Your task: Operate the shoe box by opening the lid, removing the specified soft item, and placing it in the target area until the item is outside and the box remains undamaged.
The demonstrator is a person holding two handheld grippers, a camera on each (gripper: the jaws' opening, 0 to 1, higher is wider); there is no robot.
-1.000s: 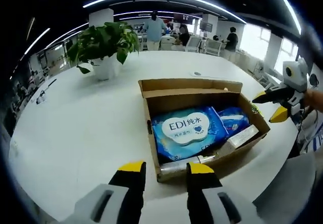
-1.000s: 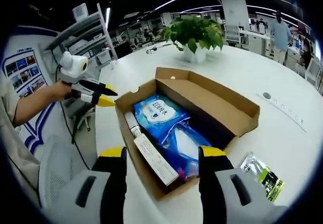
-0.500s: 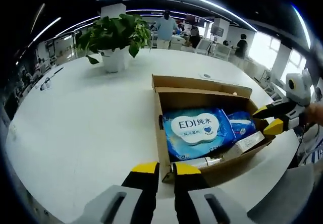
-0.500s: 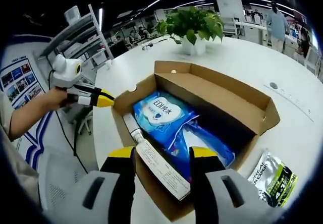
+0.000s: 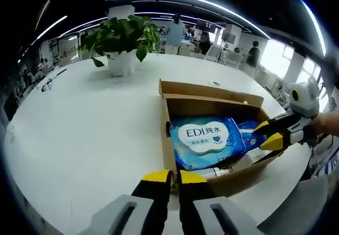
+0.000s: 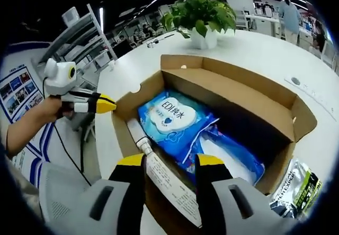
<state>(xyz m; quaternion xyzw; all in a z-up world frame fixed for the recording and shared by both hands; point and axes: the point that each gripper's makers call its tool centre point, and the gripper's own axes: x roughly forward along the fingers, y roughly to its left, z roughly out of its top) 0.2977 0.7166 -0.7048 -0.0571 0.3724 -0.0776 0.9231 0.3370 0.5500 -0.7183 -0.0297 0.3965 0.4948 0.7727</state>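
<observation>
Shoe box [image 5: 212,95] sits open on the white table [image 5: 79,129], lid folded back. Left gripper [image 5: 168,177]: jaws pressed nearly together, empty, just short of the box's near wall. Right gripper [image 6: 170,160]: jaws spread, straddling a long white carton [image 6: 172,187] at the box's near edge. Blue wet-wipes pack [image 6: 172,118] lies inside, just beyond the right jaws. Potted plant [image 5: 119,44] stands well beyond the box.

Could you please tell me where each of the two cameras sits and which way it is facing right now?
Left gripper view: rides the left gripper, looking across the white table at the open shoe box; the right gripper enters from the right.
Right gripper view: rides the right gripper, looking down into the box from its other side; a hand holds the left gripper.
Shared: box, blue wipes pack, potted plant.
</observation>
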